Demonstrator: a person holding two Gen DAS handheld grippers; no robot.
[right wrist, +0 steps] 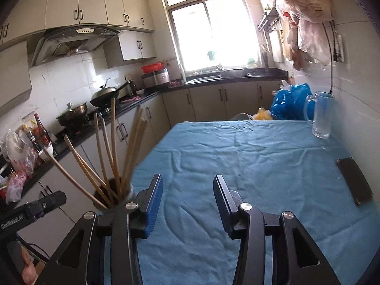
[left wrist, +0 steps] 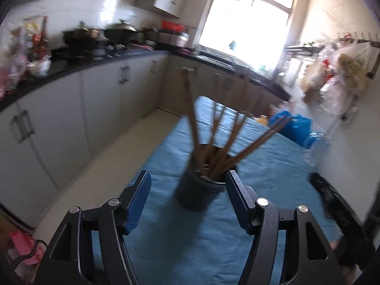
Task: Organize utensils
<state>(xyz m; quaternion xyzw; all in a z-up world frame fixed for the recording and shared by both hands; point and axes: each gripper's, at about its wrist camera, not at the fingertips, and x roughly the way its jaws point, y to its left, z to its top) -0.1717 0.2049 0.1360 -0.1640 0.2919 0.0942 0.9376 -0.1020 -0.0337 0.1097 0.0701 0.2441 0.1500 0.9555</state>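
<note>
A dark round holder (left wrist: 198,190) stands upright on the blue cloth (left wrist: 273,166), with several wooden chopsticks (left wrist: 215,140) fanned out of it. My left gripper (left wrist: 188,180) is open just in front of it, fingers to either side and apart from it, nothing held. In the right wrist view the same holder (right wrist: 111,200) with its chopsticks (right wrist: 111,147) sits at the table's left edge. My right gripper (right wrist: 187,181) is open over bare cloth to the holder's right, empty.
A glass mug (right wrist: 321,115) stands at the far right of the table, a dark phone (right wrist: 355,182) lies near the right edge. Blue bags (right wrist: 289,102) sit beyond the far end. Kitchen counter (left wrist: 78,64) with pots runs along the left.
</note>
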